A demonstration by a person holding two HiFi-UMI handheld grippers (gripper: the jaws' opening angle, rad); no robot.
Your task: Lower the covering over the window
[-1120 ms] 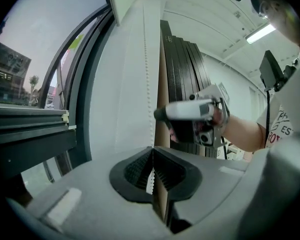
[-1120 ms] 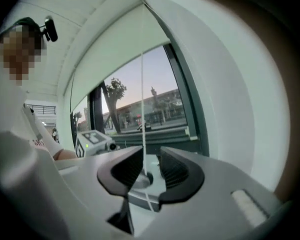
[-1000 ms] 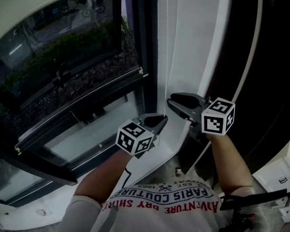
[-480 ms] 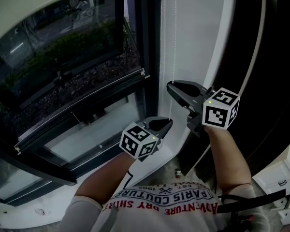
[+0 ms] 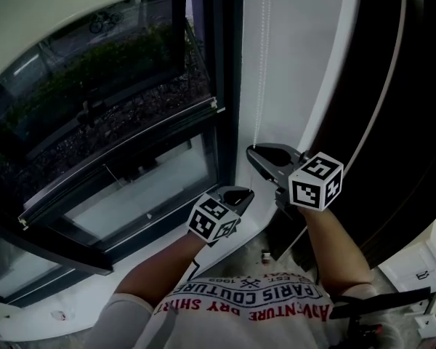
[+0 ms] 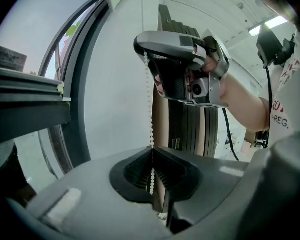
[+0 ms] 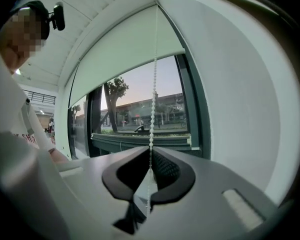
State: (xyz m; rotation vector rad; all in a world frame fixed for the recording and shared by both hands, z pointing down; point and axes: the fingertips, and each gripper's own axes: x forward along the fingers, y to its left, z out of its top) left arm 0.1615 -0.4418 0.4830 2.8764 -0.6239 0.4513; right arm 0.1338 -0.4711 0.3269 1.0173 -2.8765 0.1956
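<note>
The window [image 5: 116, 122] stands mostly uncovered, its pale roller blind [image 7: 125, 54] covering only the top of the glass, while beside the frame the right gripper [image 5: 254, 153], its jaws just closed, pinches the white bead chain [image 7: 153, 109] higher up than the left gripper [image 5: 245, 193], likewise clamped on it.

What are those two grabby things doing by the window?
A person holds tongs in each hand at the window. Both grip the bead chain: the right tongs, which have just been closing, pinch it higher up, the left tongs lower down. The roller blind covers only the top of the window.
</note>
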